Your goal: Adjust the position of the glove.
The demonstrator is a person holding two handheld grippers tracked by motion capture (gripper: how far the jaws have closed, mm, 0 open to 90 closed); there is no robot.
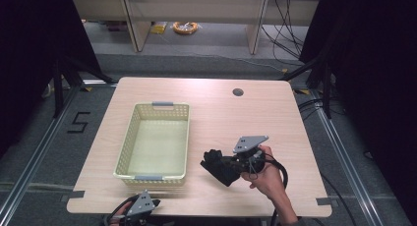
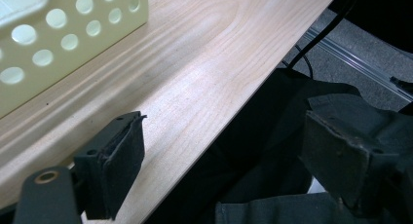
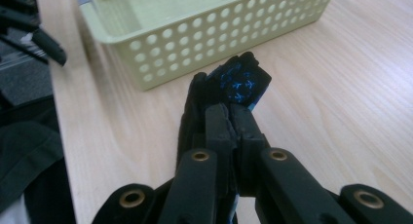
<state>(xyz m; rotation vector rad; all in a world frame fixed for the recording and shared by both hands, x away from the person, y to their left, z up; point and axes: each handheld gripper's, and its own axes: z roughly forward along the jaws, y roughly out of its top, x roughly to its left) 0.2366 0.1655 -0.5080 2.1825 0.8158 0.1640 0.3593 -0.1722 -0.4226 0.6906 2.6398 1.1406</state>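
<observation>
A dark folded cloth [image 1: 216,168] with small blue marks [image 3: 241,83] hangs just above the wooden table [image 1: 221,118], right of the basket. My right gripper [image 1: 227,163] is shut on it; in the right gripper view both jaws [image 3: 231,114] pinch the fabric, and the bundle sticks out past the tips. A pale yellow perforated basket [image 1: 126,142] stands empty on the table's left half. My left gripper [image 1: 147,205] rests at the table's front edge below the basket, its jaws [image 2: 226,136] wide open with nothing between them.
A round cable hole [image 1: 238,92] sits near the table's far edge. The basket's near wall [image 3: 195,39] lies close ahead of the held cloth. Dark fabric of the person's clothing [image 2: 292,175] lies below the table's front edge. Black stands flank the table.
</observation>
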